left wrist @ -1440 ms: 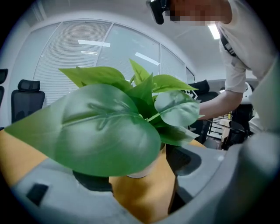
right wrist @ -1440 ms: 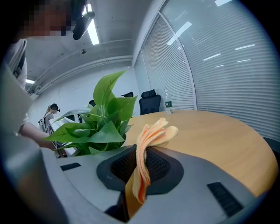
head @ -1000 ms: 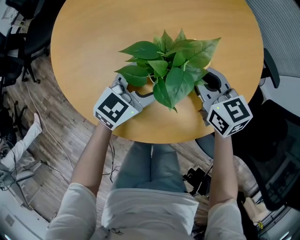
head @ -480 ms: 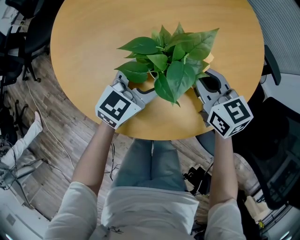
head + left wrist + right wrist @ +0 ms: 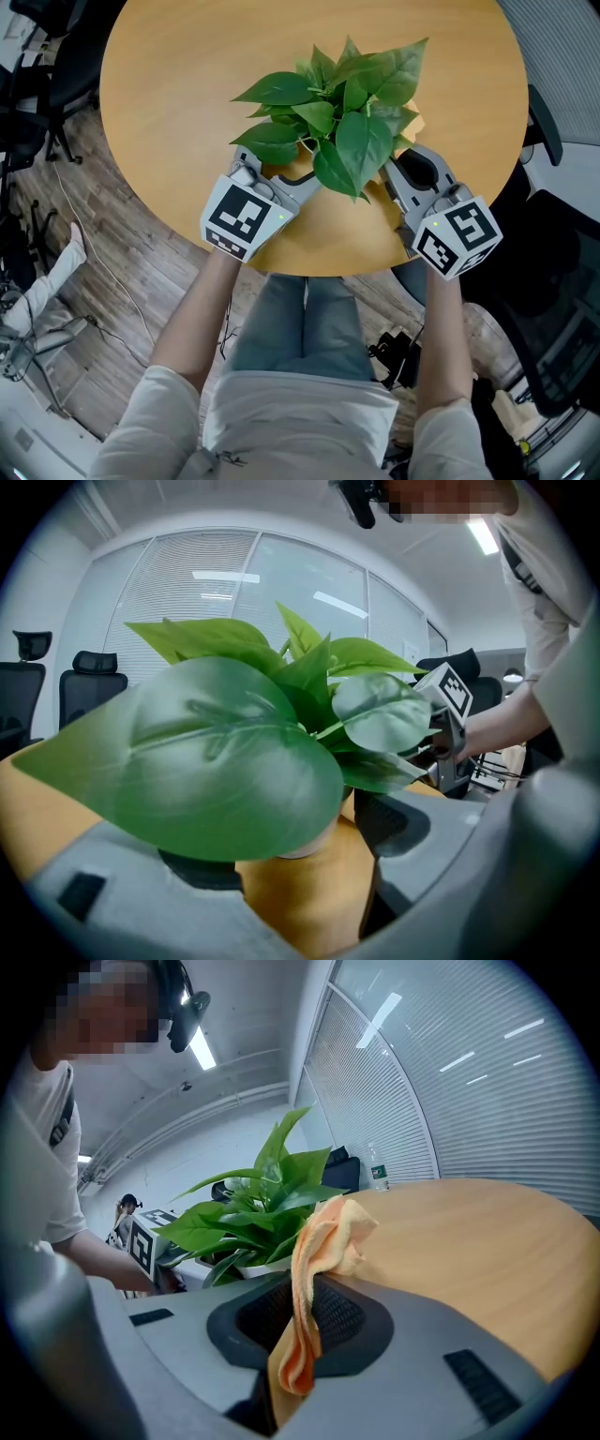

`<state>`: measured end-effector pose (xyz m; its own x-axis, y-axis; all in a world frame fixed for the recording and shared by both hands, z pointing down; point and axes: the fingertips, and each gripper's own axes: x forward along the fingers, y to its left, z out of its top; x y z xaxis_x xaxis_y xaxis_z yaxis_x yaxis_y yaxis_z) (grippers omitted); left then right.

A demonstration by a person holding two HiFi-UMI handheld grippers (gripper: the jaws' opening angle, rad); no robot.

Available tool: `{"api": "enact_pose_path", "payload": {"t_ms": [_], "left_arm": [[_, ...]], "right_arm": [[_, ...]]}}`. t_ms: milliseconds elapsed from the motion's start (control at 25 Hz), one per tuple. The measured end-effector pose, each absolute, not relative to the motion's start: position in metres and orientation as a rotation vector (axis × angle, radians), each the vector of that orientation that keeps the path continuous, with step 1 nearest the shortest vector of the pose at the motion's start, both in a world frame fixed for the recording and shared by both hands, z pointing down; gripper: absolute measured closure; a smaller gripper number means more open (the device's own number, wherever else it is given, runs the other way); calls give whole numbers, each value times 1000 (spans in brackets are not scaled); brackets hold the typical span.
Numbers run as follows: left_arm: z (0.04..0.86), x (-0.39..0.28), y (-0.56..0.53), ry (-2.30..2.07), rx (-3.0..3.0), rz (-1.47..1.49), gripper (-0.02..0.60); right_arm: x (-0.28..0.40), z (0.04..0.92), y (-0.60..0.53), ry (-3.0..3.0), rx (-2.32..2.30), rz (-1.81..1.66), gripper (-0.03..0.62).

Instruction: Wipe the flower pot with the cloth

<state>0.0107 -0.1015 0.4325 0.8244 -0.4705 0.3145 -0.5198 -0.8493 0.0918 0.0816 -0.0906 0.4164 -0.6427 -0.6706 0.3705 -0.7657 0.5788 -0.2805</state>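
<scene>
One round wooden tabletop (image 5: 187, 94) fills the head view, its near edge against a seated person whose bare forearms reach over it. Near that edge stands a potted plant (image 5: 337, 122), its broad green leaves spreading wide enough to hide the container from above. The white flower pot (image 5: 306, 843) shows only from the sides: in the left gripper view as a pale wall under a large leaf, and in the right gripper view as a white rim below the foliage.

The left hand-held gripper (image 5: 277, 173) sits at the plant's left with its jaws well apart. The pot stands in the gap between the two dark pads, and bare tabletop shows between the pot and the right-hand pad, so nothing is gripped. The right hand-held gripper (image 5: 405, 164) sits at the plant's right, just beside the leaves, its jaws closed on an orange cloth (image 5: 314, 1279). The cloth is pinched low between the pads, rises out of them in a folded strip, and its free end flops over towards the pot. Whether it touches the pot cannot be told. Each device carries a black-and-white marker cube (image 5: 242, 217) at its rear, nearest the person.
</scene>
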Motion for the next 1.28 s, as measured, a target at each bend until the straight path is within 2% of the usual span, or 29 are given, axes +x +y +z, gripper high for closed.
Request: {"api": "enact_pose_path", "payload": {"t_ms": [760, 920, 1280], "left_arm": [[433, 18, -100, -1079, 2655, 443, 204], [435, 17, -96, -952, 2703, 439, 200], [436, -3, -93, -550, 2912, 443, 123]], "right_arm": [[78, 422, -77, -2603, 1190, 664, 546], [80, 424, -78, -2606, 1195, 678, 546], [83, 425, -80, -2605, 1197, 694, 546]]}}
